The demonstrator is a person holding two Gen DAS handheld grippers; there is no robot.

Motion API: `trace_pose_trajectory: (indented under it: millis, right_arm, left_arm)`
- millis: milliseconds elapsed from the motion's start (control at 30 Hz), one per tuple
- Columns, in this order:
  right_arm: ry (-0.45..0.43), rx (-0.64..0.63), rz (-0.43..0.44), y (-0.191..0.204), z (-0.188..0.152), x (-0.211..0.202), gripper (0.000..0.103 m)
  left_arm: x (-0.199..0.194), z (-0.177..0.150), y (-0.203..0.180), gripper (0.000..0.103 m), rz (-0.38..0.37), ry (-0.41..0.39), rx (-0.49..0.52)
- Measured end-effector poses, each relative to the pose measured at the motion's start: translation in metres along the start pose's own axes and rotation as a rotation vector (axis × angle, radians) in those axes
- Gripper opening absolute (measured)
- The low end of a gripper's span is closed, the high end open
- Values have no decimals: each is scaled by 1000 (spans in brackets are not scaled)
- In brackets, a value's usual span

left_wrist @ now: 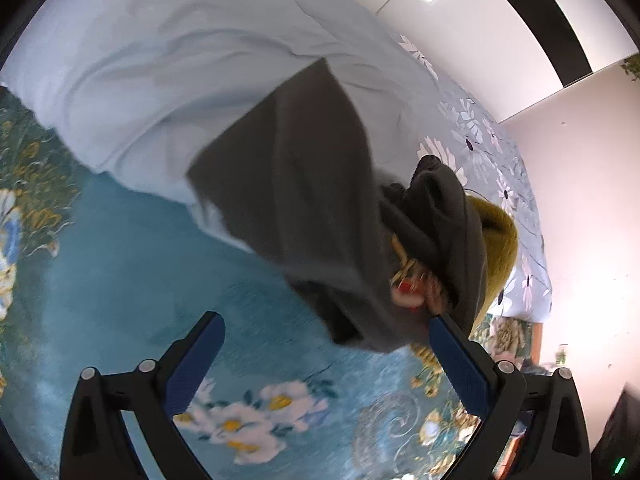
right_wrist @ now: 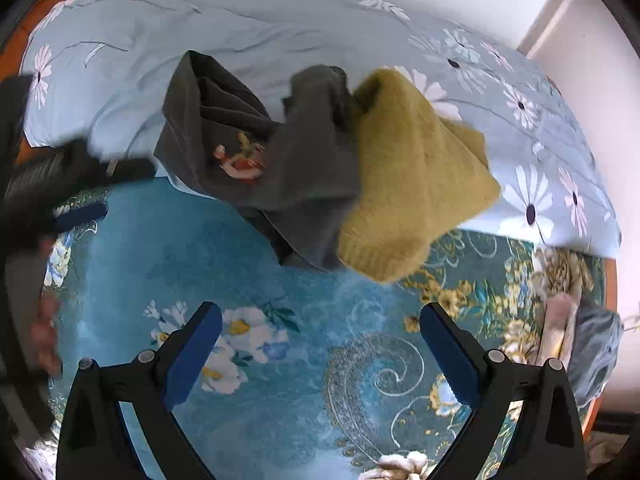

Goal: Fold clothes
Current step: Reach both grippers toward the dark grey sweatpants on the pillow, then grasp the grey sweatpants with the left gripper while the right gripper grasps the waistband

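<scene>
A dark grey sweatshirt (right_wrist: 280, 160) with a small red and yellow print lies crumpled at the edge of a pale blue duvet, partly on the teal floral sheet. A mustard yellow knitted sweater (right_wrist: 412, 180) lies against its right side. In the left wrist view the grey sweatshirt (left_wrist: 312, 184) fills the middle and the yellow sweater (left_wrist: 496, 240) peeks out behind it. My left gripper (left_wrist: 324, 330) is open, its right fingertip close to the grey cloth. My right gripper (right_wrist: 320, 320) is open and empty, above the sheet just short of the clothes. The left gripper (right_wrist: 76, 212) shows blurred at the left.
The pale blue flowered duvet (right_wrist: 200, 28) covers the far half of the bed. The teal floral sheet (right_wrist: 280, 360) covers the near half. More bunched cloth (right_wrist: 576, 340) lies at the bed's right edge. A white wall (left_wrist: 580, 200) stands to the right.
</scene>
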State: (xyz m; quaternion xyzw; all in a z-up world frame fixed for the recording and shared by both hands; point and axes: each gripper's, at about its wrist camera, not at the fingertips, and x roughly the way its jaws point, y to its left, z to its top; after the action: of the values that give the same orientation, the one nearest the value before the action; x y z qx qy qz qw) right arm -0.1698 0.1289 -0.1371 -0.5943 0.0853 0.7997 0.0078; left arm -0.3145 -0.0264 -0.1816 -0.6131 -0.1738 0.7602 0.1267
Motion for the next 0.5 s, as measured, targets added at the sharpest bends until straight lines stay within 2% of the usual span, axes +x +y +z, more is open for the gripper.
trace_pose_trajectory:
  millis: [167, 267, 333, 367, 400, 433, 467, 500]
  right_arm:
    - [13, 56, 12, -9, -30, -2, 99]
    - [37, 88, 10, -20, -48, -4, 99]
    - [51, 132, 12, -34, -62, -8, 99]
    - [57, 150, 13, -40, -67, -9, 99]
    - [65, 170, 13, -46, -74, -11, 99]
    - [73, 191, 13, -53, -80, -13, 99]
    - [75, 206, 14, -59, -85, -16, 99]
    - [77, 221, 14, -64, -91, -19, 99]
  left_arm:
    - [31, 15, -15, 103, 9, 62, -51]
    - [50, 19, -13, 101, -19, 152, -164]
    - [56, 19, -7, 82, -100, 190, -264]
    - [56, 18, -6, 54, -117, 195, -298]
    - [55, 18, -6, 18, -112, 199, -313]
    - [52, 17, -10, 4, -69, 203, -292]
    - [45, 16, -15, 5, -38, 195, -264]
    - [34, 14, -21, 4, -39, 166, -226]
